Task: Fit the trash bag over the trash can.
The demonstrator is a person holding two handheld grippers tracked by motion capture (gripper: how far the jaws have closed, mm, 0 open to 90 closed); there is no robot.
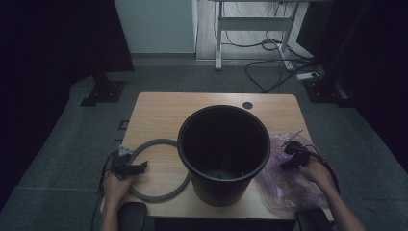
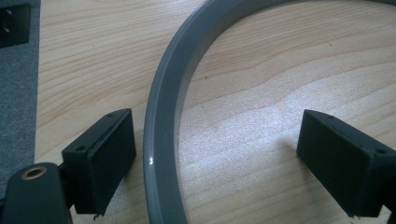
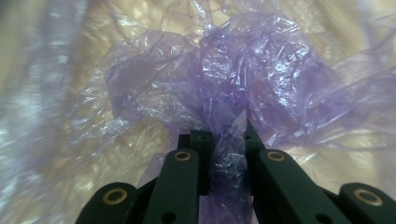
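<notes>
High view: a wooden tabletop [image 1: 159,108] carries a black bin [image 1: 223,154] at its middle, a crumpled purple plastic bag [image 1: 284,185] spread at the bin's right, and a grey ring [image 1: 159,169] lying flat at its left. Right gripper view has the right claw [image 3: 226,140] pinched shut on a gathered fold of the bag, while in the left gripper view the left claw [image 2: 219,154] gapes wide, straddling the ring's rim without clamping it.
</notes>
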